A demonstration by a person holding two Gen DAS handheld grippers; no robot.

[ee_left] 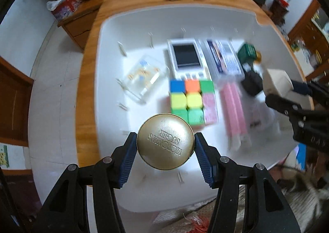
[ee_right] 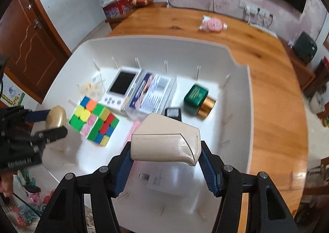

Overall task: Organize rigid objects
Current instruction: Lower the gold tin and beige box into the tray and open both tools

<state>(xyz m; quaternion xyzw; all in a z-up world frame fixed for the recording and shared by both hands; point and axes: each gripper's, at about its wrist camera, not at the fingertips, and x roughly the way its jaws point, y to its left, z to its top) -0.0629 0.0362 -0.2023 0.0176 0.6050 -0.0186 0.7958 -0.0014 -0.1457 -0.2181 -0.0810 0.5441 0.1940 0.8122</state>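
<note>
Left gripper (ee_left: pixel 165 143) jaws clamping gold tin (ee_left: pixel 165 141) (embossed lid, left view only), right gripper (ee_right: pixel 165 150) jaws gripping beige case (ee_right: pixel 164 142)

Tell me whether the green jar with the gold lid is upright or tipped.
Tipped. The green jar lies on its side in the white tray, its gold lid facing sideways.

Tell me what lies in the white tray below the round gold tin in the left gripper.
The left gripper holds the round gold tin over the white tray. The multicoloured puzzle cube lies just beyond it; bare tray floor shows to the tin's left.
</note>
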